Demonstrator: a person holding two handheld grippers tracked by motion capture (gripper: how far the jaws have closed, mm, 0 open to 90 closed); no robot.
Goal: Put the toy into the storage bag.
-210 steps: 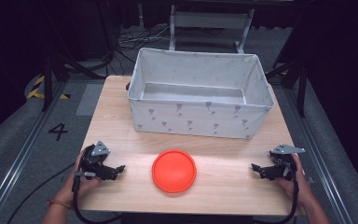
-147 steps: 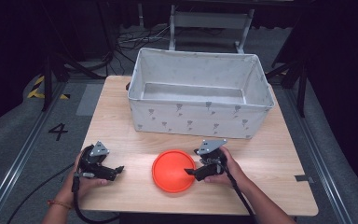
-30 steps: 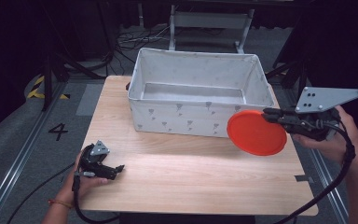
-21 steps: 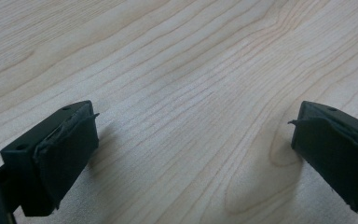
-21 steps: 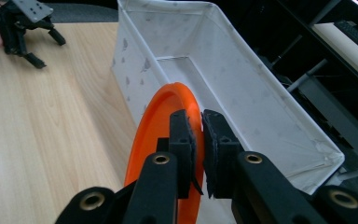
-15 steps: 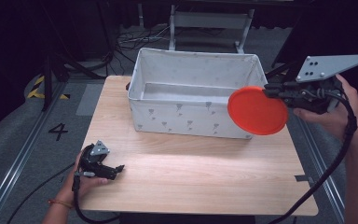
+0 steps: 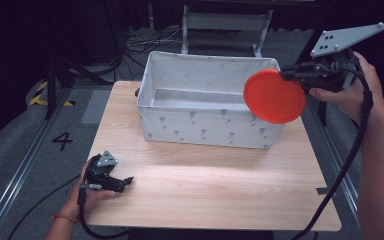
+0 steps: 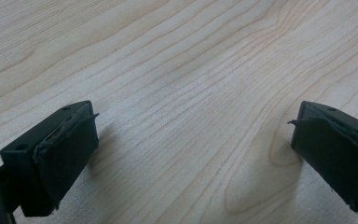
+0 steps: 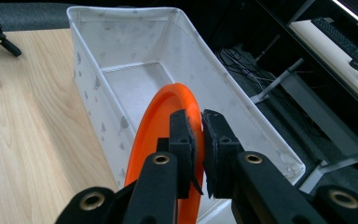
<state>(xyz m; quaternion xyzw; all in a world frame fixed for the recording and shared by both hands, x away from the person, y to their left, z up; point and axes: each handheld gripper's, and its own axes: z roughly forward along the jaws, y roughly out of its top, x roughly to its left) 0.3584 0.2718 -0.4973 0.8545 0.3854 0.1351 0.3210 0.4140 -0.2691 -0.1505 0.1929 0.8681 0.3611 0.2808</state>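
Pinching the rim of an orange plate (image 7: pixel 274 96), the right claw (image 7: pixel 286 75) hangs in the air at the right end of a white fabric bin (image 7: pixel 206 102), held by the person's right hand (image 7: pixel 351 89). In the right claw's own view its jaws are pressed close on the plate's edge (image 9: pixel 154 135), the thin rim caught between the pads, and the plate stands nearly on edge, just above the bin's near corner. From the high view the plate overlaps the bin's right wall, tilted so that its flat face looks toward the camera. A grey three-cornered plate sits on top of that claw and a black cable trails down from it past the forearm.

The bin, white with small grey marks, stands on the far half of the wooden desk (image 7: pixel 215 185), and its floor (image 9: pixel 137 86) is bare.

The left claw (image 7: pixel 127 180) rests low on the near left corner of the desk, held by the person's left hand (image 7: pixel 86 192). Its jaws are spread wide with bare wood grain (image 8: pixel 191 93) between the two black pads, gripping nothing. It lies well apart from the bin and the plate.
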